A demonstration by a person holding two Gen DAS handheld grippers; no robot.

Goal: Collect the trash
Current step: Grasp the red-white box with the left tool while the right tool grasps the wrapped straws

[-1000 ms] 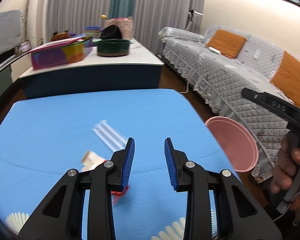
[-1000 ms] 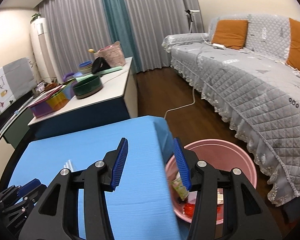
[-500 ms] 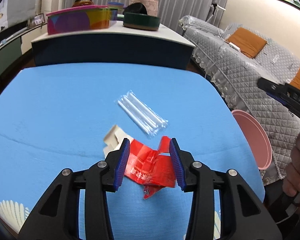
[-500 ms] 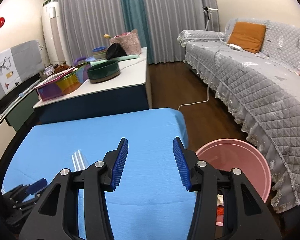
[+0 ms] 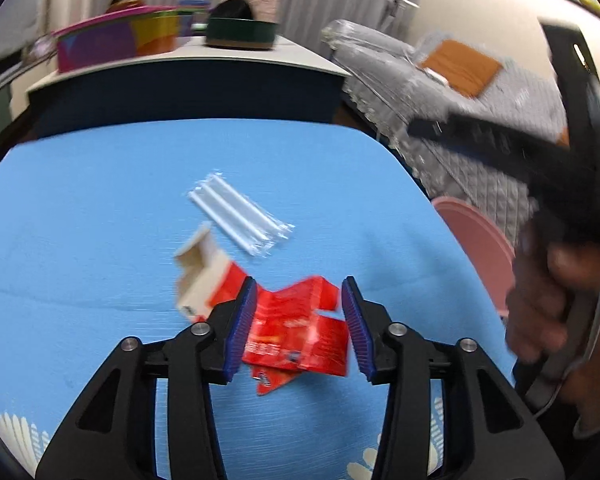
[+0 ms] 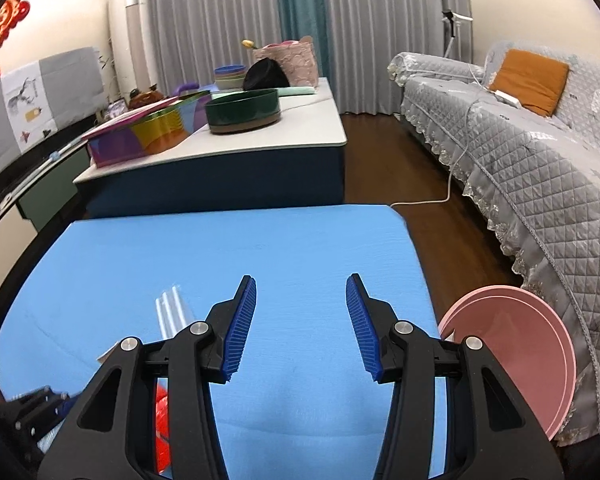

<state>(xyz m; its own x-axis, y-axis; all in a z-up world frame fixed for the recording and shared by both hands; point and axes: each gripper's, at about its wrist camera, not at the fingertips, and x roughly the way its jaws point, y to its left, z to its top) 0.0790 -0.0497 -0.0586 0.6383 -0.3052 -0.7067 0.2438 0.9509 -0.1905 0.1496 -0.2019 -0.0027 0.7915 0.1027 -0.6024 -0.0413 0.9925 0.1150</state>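
Left wrist view: left gripper [image 5: 298,320] tilted down over the blue tablecloth [image 5: 100,200], jaws opening, blue pads [image 5: 242,324] on either side of a crumpled red wrapper [image 5: 296,330] lying flat on the cloth; pads not seen pressing on it. Torn white-and-red carton [image 5: 204,276] touching the wrapper's left edge. Clear packet of white straws [image 5: 240,220] just beyond the carton, lying diagonally. Pink bin [image 5: 480,252] beside the table's right edge, near the grey quilted sofa [image 5: 480,152]. Person's hand [image 5: 548,300] at right, blurred, wrapped round the handle of the right gripper.

Right wrist view: right gripper [image 6: 300,324] above the cloth, jaws about half open, nothing between them. Straw packet, carton corner and red wrapper partly hidden behind its left finger. Pink bin at lower right, on the floor. Side table [image 6: 300,136] behind, bearing a dark green bowl [image 6: 242,110] and a multicoloured box [image 6: 148,136].
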